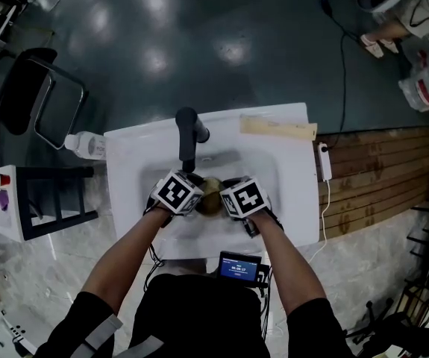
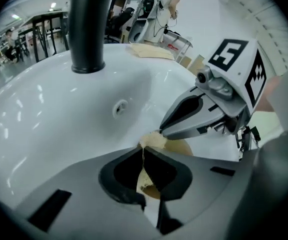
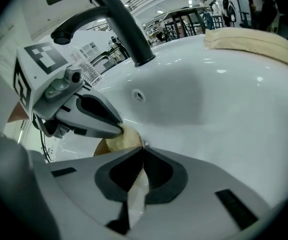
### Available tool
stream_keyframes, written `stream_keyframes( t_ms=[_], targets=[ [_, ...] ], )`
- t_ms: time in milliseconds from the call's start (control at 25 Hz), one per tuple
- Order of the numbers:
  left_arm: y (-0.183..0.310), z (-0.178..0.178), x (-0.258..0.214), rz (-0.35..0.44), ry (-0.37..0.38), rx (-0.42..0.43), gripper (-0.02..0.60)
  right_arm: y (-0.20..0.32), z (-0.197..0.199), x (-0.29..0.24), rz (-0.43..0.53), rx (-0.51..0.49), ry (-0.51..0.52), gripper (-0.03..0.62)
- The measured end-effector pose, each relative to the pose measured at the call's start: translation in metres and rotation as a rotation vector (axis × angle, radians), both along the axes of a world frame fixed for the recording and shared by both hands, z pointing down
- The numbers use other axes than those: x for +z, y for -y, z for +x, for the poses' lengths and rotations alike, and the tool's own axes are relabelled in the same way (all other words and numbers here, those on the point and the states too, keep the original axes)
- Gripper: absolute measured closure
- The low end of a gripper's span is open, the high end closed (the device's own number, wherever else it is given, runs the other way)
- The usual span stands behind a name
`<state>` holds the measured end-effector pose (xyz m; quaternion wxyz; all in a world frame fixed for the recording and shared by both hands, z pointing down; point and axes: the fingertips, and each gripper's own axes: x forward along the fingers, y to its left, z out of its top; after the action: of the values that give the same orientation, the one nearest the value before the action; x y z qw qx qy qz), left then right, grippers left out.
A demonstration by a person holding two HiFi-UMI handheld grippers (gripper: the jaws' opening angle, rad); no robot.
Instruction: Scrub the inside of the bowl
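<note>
Sitting in the white sink (image 1: 292, 149) below the black tap (image 1: 188, 136), the tan bowl (image 1: 211, 198) has a gripper on each side. Left gripper (image 2: 142, 150) jaws are clamped on its rim, while right gripper (image 3: 143, 147) jaws are pinched tight on a pale pad (image 3: 137, 194) that touches the bowl.

Your left gripper (image 1: 188, 197) and right gripper (image 1: 233, 200) sit close together low in the white sink (image 1: 132, 162), marker cubes facing up, with the brownish bowl (image 1: 211, 198) showing between them. Just beyond the left gripper, the black faucet (image 1: 188, 136) rises from the sink's far rim. Beyond the right gripper, on that same rim, lies a flat beige sheet (image 1: 277, 128). Well to the left of the left gripper, a white bottle (image 1: 86, 145) lies just off the sink's edge, and a black chair (image 1: 31, 95) stands past it. Behind the right gripper, by your waist, a small screen (image 1: 238, 267) glows.
</note>
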<state>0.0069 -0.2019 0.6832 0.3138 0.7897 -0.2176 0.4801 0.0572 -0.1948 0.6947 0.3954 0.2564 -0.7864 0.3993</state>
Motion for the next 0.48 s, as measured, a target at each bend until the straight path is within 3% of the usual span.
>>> stream_keyframes(
  t_ms=[320, 480],
  targets=[
    [0.000, -0.027, -0.009, 0.033, 0.019, -0.041, 0.568, 0.004, 0.007, 0.003, 0.001, 0.036, -0.018, 0.579],
    [-0.006, -0.035, -0.022, 0.038, -0.035, -0.096, 0.568, 0.013, 0.009, 0.002, 0.027, 0.079, -0.036, 0.577]
  ],
)
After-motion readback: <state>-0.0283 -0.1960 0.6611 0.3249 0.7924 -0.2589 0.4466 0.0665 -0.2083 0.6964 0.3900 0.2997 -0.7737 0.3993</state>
